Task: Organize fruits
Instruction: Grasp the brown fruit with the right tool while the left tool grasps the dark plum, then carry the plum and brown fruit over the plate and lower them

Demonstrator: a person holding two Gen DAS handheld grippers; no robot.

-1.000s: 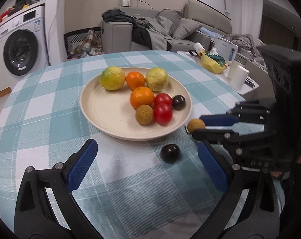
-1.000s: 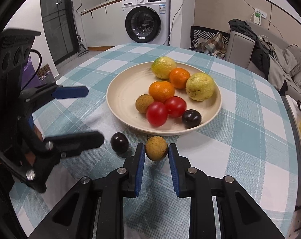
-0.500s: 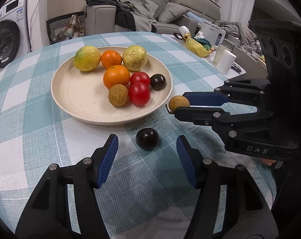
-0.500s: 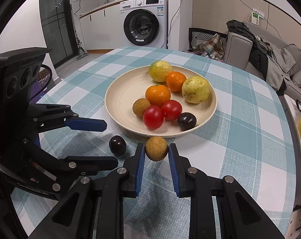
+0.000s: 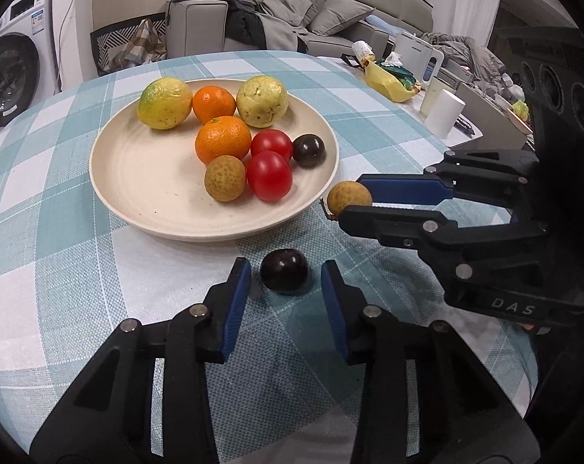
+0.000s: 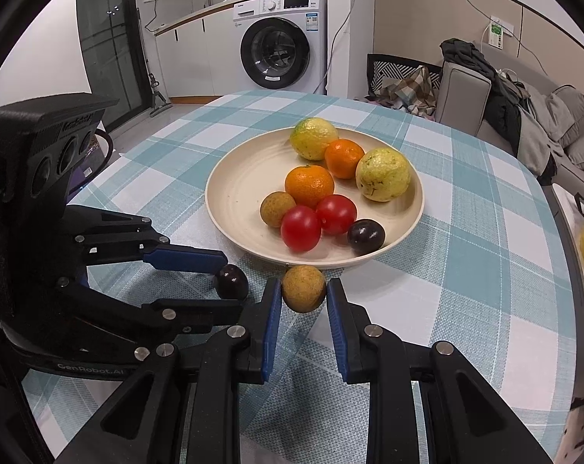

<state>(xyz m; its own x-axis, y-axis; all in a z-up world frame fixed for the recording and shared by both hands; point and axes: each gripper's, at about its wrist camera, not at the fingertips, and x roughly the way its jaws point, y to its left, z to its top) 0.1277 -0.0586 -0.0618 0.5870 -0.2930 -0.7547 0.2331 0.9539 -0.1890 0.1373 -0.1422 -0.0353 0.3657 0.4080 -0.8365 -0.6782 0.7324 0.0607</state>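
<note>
A cream plate (image 5: 137,170) (image 6: 237,185) on the checked tablecloth holds two yellow-green fruits, two oranges, two red tomatoes, a tan longan and a dark plum. A second dark plum (image 5: 284,270) (image 6: 232,281) lies on the cloth in front of the plate. My left gripper (image 5: 284,265) (image 6: 232,282) straddles it; its jaws are closing, and a small gap shows on each side. My right gripper (image 6: 303,284) (image 5: 351,199) is shut on a second tan longan (image 6: 303,288) (image 5: 349,198) right at the plate's near rim.
The round table's edge curves close behind the plate. A low side table to the right carries a yellow bag (image 5: 388,85), a white cup (image 5: 444,114) and clutter. Beyond stand a grey sofa (image 5: 330,11) and a washing machine (image 6: 280,54).
My left gripper came forward and down over the loose dark plum, and its jaws narrowed from wide apart to close on either side. The right gripper kept still, holding the longan.
</note>
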